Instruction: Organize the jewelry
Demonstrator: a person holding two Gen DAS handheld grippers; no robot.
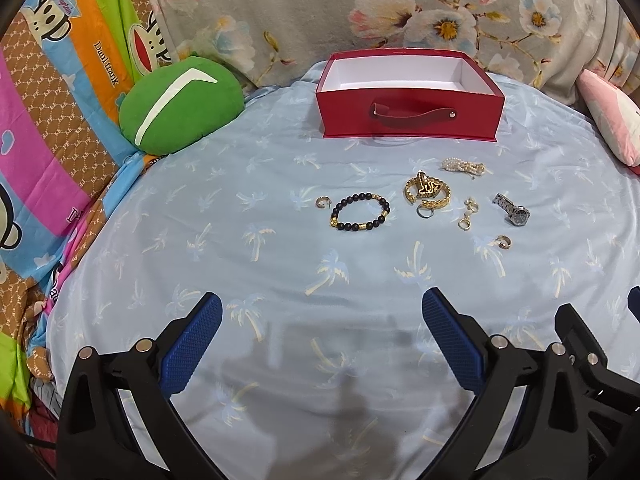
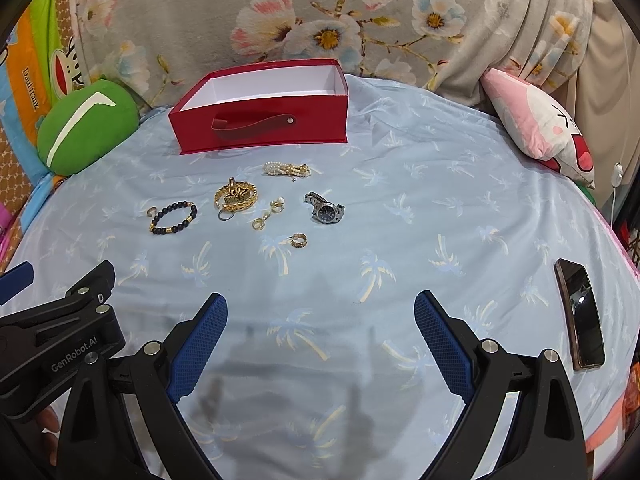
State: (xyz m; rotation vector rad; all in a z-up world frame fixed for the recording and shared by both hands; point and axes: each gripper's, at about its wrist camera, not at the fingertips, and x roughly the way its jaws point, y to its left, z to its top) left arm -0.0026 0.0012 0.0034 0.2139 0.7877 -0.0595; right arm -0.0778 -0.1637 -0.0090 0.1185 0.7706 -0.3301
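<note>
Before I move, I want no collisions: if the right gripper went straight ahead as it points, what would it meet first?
The right gripper, jaws open, likely meets bare bedsheet first. Beyond lie the gold hoop earring and wristwatch, then the red box. Depth is unclear.

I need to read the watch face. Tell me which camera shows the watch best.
The right wrist view: the watch lies near the picture's middle with its dark dial facing the camera. In the left wrist view the watch sits further right, smaller and skewed, its dial hard to see.
</note>
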